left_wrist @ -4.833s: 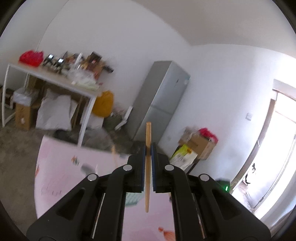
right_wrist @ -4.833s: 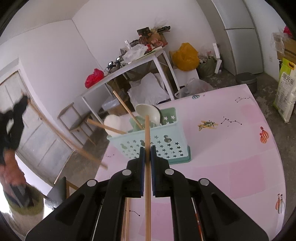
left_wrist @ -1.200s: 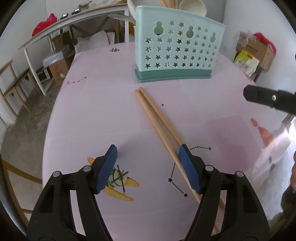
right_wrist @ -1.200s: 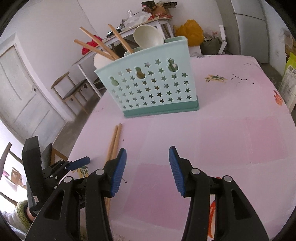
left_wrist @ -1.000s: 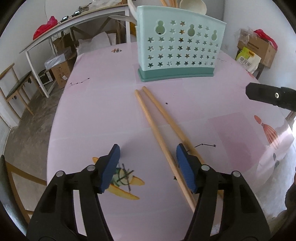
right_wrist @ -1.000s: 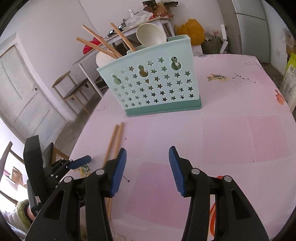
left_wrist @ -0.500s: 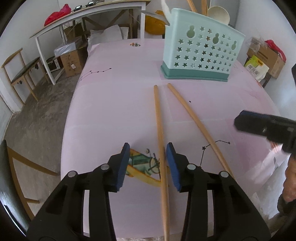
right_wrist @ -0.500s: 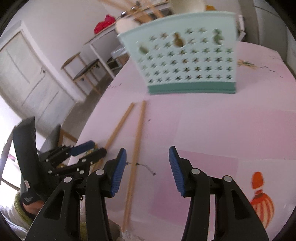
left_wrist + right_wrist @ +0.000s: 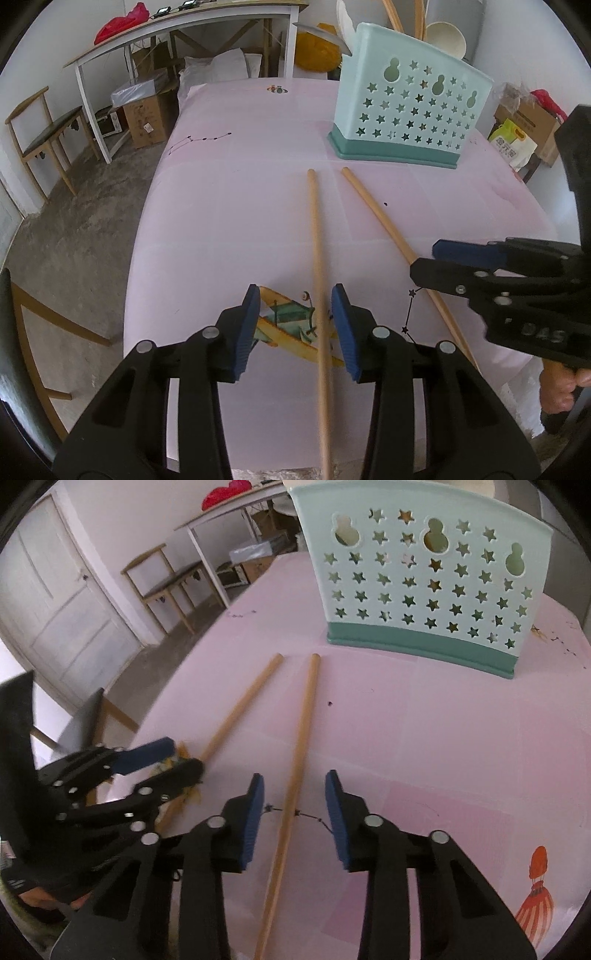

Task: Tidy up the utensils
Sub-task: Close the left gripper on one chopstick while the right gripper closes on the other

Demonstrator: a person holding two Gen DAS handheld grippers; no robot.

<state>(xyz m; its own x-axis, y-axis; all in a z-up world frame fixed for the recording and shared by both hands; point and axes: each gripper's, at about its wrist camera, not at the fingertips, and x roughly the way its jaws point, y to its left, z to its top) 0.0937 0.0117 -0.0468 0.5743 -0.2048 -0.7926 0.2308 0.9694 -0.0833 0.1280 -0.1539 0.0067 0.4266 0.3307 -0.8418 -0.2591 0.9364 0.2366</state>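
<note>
On the pink patterned tabletop point(image 9: 229, 229), items by size:

1. Tabletop: its near rim shows in both views, its left rim in the left wrist view alone, with bare floor beyond. Wide open surface lies left of the sticks and to the right of the holder's base.

2. Mint-green plastic utensil holder with star cut-outs point(image 9: 410, 107), upright at the far side on a darker green base. The left wrist view shows its contents above the rim: a cream spoon bowl point(image 9: 445, 38) and 2 wooden sticks. The right wrist view cuts off that rim, showing only the perforated wall point(image 9: 417, 579).

3. Left black gripper with blue pads point(image 9: 297, 325): jaws apart, released, straddling the left long wooden chopstick point(image 9: 317, 258), which lies nearer its right pad; whether it touches is unclear. From the right wrist view point(image 9: 166, 762) this gripper sits at the table's near-left edge.

4. Right black gripper with blue pads point(image 9: 293, 810): jaws closing, pads not yet on the right long wooden chopstick point(image 9: 299, 749) between them. A hand point(image 9: 557, 387) shows at its grip only in the left wrist view.

5. 2 chopsticks flat on the table, far ends near the holder's base, not touching it, fanning apart toward the near edge.
</note>
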